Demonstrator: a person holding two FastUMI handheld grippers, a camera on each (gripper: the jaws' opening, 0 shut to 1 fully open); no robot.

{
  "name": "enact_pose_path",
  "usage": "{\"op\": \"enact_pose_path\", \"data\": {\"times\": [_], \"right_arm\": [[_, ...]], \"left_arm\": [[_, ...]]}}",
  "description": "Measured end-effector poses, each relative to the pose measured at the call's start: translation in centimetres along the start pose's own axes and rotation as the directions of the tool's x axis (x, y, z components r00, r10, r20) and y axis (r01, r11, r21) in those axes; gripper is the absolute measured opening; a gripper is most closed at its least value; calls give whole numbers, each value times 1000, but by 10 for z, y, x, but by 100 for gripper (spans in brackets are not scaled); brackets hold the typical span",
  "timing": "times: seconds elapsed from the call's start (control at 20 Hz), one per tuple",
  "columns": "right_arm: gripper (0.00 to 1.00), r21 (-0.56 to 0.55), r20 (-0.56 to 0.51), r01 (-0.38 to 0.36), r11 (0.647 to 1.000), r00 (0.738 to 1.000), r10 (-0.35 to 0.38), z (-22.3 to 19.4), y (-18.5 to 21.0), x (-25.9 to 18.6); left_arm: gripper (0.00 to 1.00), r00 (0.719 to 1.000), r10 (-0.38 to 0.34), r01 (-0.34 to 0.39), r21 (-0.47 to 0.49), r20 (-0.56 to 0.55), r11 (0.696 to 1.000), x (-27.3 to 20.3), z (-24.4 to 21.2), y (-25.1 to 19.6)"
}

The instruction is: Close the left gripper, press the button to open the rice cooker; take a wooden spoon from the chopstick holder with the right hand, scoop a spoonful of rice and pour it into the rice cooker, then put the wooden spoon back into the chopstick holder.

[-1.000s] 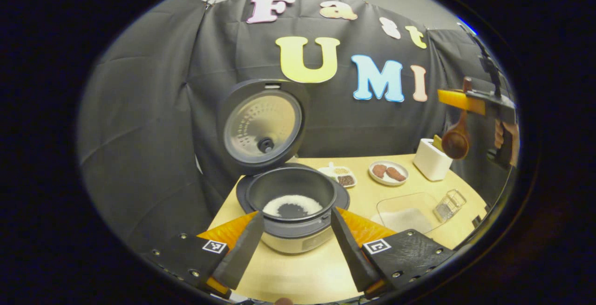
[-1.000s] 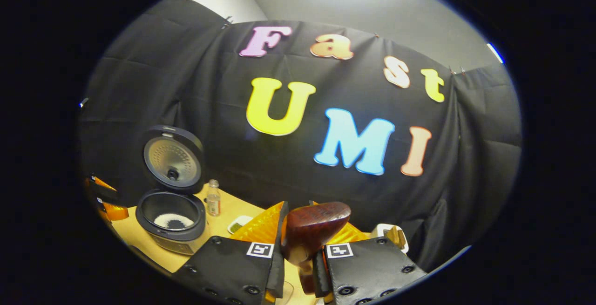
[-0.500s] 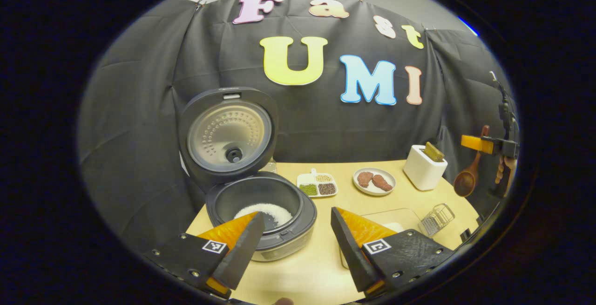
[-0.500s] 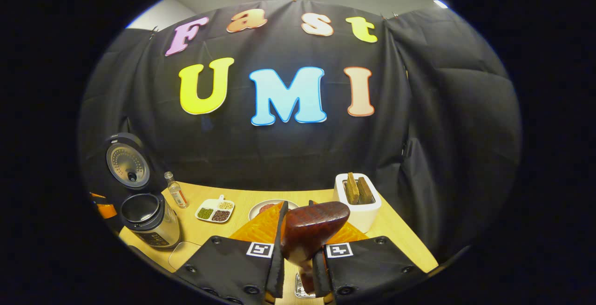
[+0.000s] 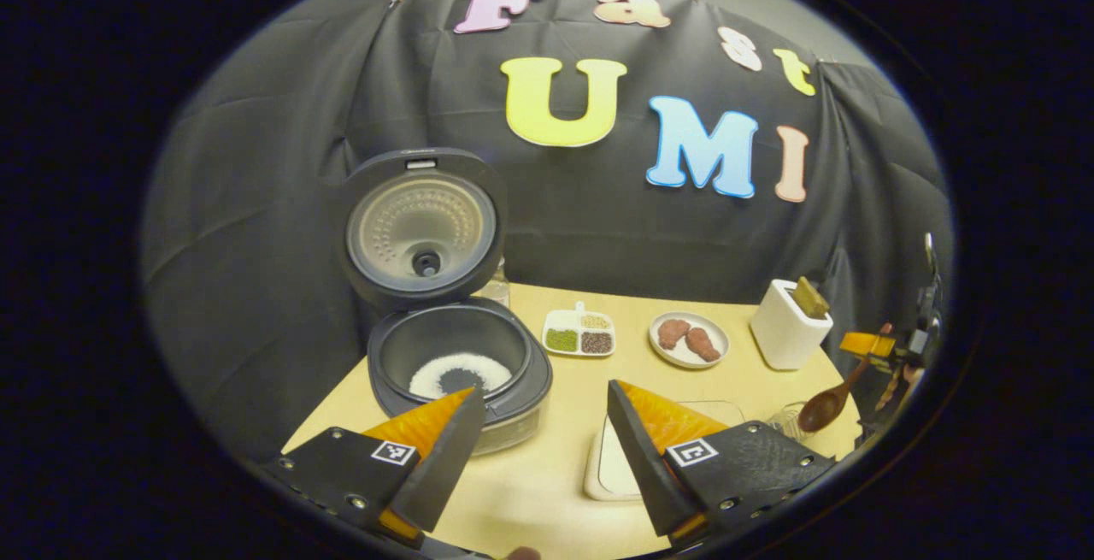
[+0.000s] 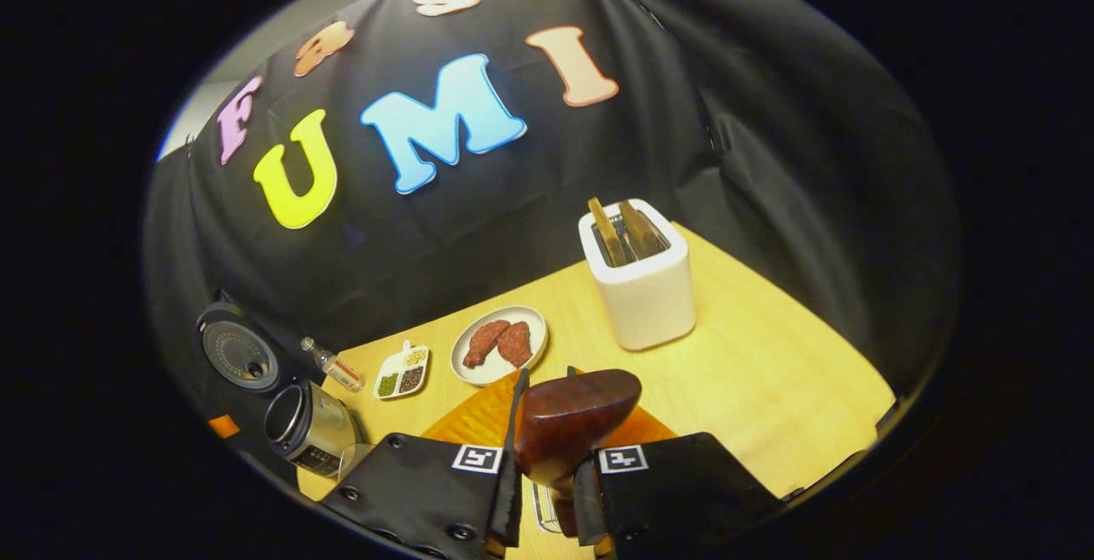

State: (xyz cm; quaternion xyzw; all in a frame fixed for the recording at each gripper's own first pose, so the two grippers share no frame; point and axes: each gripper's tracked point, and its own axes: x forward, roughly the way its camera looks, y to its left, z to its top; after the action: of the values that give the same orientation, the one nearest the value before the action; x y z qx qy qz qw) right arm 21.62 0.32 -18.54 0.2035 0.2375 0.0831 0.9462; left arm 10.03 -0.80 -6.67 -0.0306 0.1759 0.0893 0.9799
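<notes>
Right gripper (image 6: 547, 457) has its two fingers closed tight on the handle of the wooden spoon (image 6: 571, 423); in the right gripper view the dark handle end sticks up between them. In the left gripper view the same spoon (image 5: 827, 404) hangs bowl-down at the far right, above the table (image 5: 547, 474) edge, near a small wire basket (image 5: 791, 419). Left gripper (image 5: 543, 449) is wide open and holds nothing, hovering above the table in front of the rice cooker (image 5: 461, 372). Cooker lid (image 5: 420, 222) stands up; white rice lies in a ring in the pot. White chopstick holder (image 6: 637, 278) stands on the table, well apart from the spoon, with two wooden pieces upright in it. Plate (image 6: 500, 344) with two brown pieces and a small divided dish (image 6: 402, 372) sit between holder and cooker.
</notes>
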Motion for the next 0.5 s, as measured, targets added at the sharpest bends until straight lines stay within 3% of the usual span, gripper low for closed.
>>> {"op": "enact_pose_path", "data": {"times": [0.2,0.25,0.35,0.4,0.45,0.5], "right_arm": [[27,93,-68,-9,996,998,15,-22,-16,24],[27,97,-82,-7,995,997,15,-27,-19,29],[24,92,-108,-6,996,994,16,-38,-22,39],[29,94,-126,-4,996,992,16,-43,-21,41],[25,96,-138,-7,995,990,20,-48,-21,42],[30,103,-132,-21,994,991,34,-48,-17,42]], "left_arm": [[87,996,84,-85,-70,-7,994,-16,-6,7],[90,994,106,-106,-75,-4,991,-20,-7,9],[87,989,150,-149,-65,9,987,-25,0,18],[86,986,164,-163,-63,16,985,-29,4,22],[87,984,175,-174,-64,23,983,-30,7,25],[86,982,185,-183,-67,30,981,-31,11,30]]}}
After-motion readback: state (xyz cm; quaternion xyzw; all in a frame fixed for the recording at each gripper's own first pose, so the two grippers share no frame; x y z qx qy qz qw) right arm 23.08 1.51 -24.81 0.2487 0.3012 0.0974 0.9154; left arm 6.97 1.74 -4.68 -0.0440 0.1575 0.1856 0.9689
